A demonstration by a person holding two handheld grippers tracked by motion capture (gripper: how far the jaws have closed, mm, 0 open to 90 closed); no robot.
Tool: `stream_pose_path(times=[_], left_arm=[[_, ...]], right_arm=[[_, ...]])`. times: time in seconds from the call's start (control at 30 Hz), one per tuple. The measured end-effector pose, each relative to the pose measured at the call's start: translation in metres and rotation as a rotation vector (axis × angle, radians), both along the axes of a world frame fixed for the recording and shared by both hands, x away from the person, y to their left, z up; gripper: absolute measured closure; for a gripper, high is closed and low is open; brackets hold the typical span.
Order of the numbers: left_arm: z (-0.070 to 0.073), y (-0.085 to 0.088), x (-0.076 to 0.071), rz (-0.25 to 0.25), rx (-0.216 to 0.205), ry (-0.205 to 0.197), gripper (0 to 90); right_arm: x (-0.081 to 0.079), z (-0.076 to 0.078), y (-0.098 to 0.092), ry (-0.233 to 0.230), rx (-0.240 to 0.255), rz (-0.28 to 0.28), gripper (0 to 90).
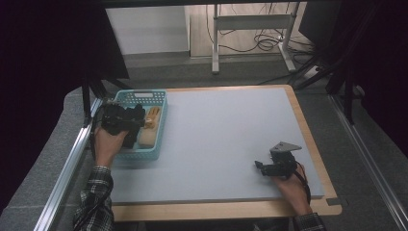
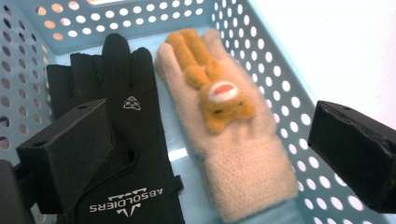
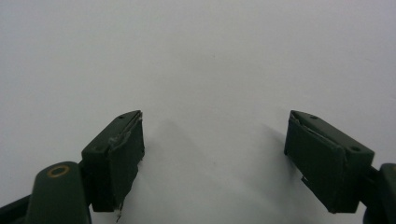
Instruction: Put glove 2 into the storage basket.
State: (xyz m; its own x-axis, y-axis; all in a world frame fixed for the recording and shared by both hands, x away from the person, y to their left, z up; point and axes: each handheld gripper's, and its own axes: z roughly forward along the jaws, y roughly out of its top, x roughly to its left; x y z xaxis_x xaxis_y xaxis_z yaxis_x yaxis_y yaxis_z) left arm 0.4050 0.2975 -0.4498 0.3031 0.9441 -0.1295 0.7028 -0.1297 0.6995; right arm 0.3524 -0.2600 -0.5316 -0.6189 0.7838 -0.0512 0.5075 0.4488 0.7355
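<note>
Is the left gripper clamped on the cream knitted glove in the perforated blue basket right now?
No: the left gripper stands open above the cream knitted glove, which lies flat in the perforated blue basket beside a black glove.

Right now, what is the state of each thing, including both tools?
Left tool: open, over the basket, holding nothing.
Right tool: open, empty, above the bare table.
Black glove: lying flat in the basket.
Beige glove: lying flat beside it, orange toy figure facing up.
Basket: upright, holding both gloves.
</note>
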Motion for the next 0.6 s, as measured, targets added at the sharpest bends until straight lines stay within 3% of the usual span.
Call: stream_pose_path(times=[0.2, 0.6], left_arm=[[0.001, -0.009, -0.007, -0.026, 0.012, -0.02, 0.7], [0.002, -0.029, -0.022, -0.1, -0.013, -0.058, 0.5]], right_arm=[[0.0, 0.0, 0.0, 0.0, 0.0, 0.0, 19.5], [0.0, 0.0, 0.0, 0.0, 0.0, -0.001, 19.5]])
